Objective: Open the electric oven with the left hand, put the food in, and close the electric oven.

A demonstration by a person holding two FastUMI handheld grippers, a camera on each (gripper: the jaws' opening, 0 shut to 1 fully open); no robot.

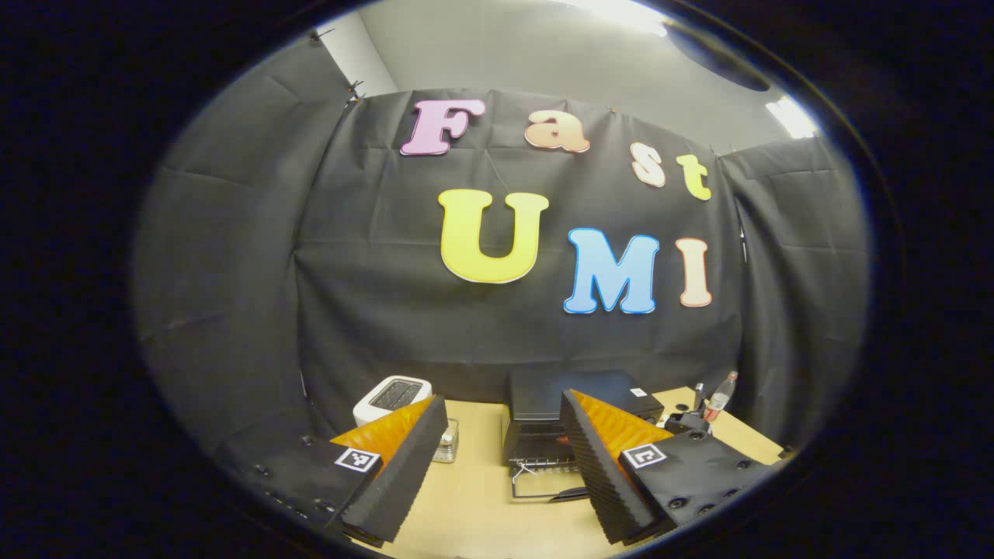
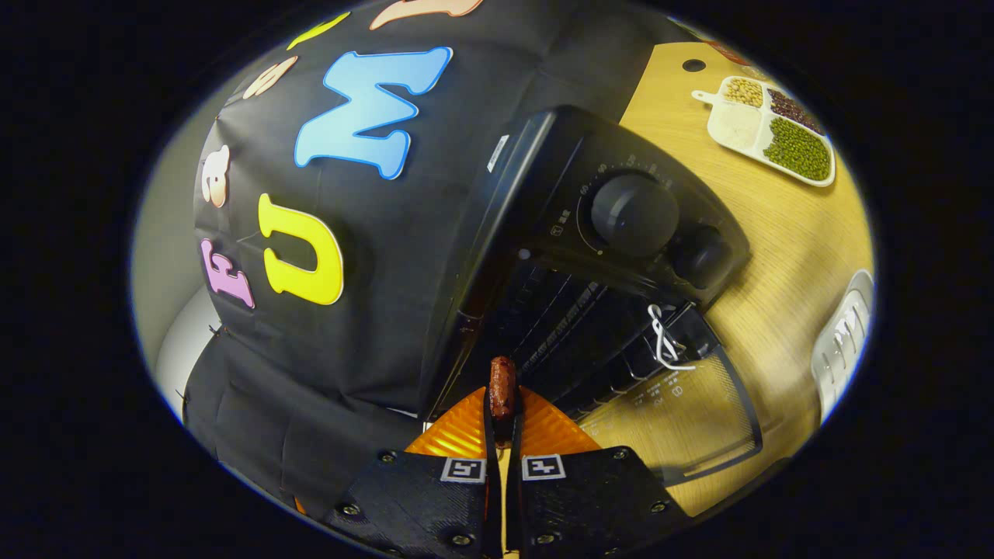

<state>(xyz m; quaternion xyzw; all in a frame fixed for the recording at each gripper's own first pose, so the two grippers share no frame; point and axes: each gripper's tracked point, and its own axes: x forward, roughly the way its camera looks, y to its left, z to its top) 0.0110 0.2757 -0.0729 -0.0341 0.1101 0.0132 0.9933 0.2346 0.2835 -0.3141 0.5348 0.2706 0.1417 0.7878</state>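
The black electric oven [image 1: 575, 400] stands at the back of the wooden table, its glass door [image 1: 543, 481] folded down flat in front. My left gripper [image 1: 505, 423] hovers open some way in front of it, fingers wide apart and holding nothing. In the right gripper view the oven [image 2: 621, 225] looms close and tilted, its door [image 2: 683, 411] open and its dark rack [image 2: 575, 326] exposed. My right gripper [image 2: 502, 411] is shut on a small brown sausage [image 2: 502, 387] that sticks out past the fingertips, just before the oven's opening.
A white toaster [image 1: 392, 397] sits at the table's back left with a small glass jar [image 1: 446, 444] beside it. A bottle [image 1: 720, 396] stands at the back right. A white divided tray [image 2: 769, 128] of beans and grains lies right of the oven, and a white appliance [image 2: 842, 345] nearer.
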